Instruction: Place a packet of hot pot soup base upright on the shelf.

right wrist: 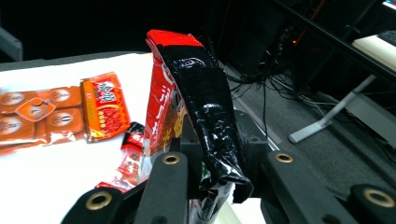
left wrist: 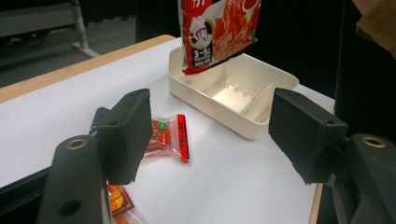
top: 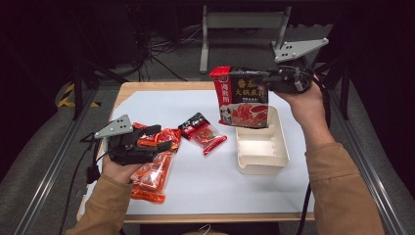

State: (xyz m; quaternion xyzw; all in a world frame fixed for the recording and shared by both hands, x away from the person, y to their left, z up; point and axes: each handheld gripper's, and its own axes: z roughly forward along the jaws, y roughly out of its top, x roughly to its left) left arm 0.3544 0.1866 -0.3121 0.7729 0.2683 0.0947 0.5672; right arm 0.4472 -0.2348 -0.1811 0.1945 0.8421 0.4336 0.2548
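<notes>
Right gripper [top: 268, 81]: raised over far-right part of table, jaws pinching top edge of the hot-pot soup base pouch [top: 242, 97]. In right gripper view the pouch [right wrist: 196, 107] rises from between the two black jaws, pads pressed on it.
Pouch: big red/black bag w/ tomato soup pic, hangs upright in air, bottom edge just above far end of the cream tray [top: 262, 165]. In left gripper view its lower part [left wrist: 219, 32] dangles over the tray's far wall [left wrist: 187, 88], not clearly touching.
Tray: cream plastic, rectangular, on white mat right of centre; low dividers inside, nothing lying in it as far as visible.
Left gripper [top: 159, 138]: low at left of table, jaws spread wide, nothing betw. them. Pads [left wrist: 128, 133] apart in left gripper view, pointing toward tray.
Small red sachet [top: 204, 132]: flat on mat betw. left gripper and tray, clear window w/ red filling; seen past left jaw too [left wrist: 168, 137].
Orange-red packets [top: 152, 176]: lying flat under/beside left gripper, near left edge of mat, overlapping; exact count can't tell.
Table [top: 195, 188]: wood top w/ white mat, dark room around.
Person: tan sleeves, both forearms in from bottom edge.
</notes>
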